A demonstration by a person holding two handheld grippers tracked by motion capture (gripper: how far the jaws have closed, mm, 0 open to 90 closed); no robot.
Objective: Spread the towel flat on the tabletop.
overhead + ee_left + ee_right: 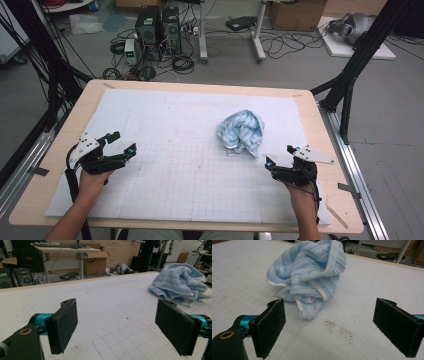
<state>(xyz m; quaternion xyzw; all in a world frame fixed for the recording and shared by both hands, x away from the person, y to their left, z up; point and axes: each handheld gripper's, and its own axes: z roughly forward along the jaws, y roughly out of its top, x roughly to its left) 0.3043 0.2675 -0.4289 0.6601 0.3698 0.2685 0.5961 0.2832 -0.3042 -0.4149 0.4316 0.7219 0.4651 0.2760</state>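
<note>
A crumpled light-blue towel (241, 132) lies in a heap right of the mat's middle; it is also in the left gripper view (180, 282) and close up in the right gripper view (309, 275). My left gripper (122, 144) hovers at the mat's left side, open, with nothing between its jaws (120, 327). Just below and to the right of the towel is my right gripper (280, 156), open and empty, with the towel a short way in front of its jaws (329, 327).
A white gridded mat (180, 165) covers a wooden table (55, 145). A dark smudge (338, 330) marks the mat near the right gripper. Beyond the table stand computer towers (159, 27), cables, desk legs and cardboard boxes (295, 12). Black frame struts (360, 55) flank the table.
</note>
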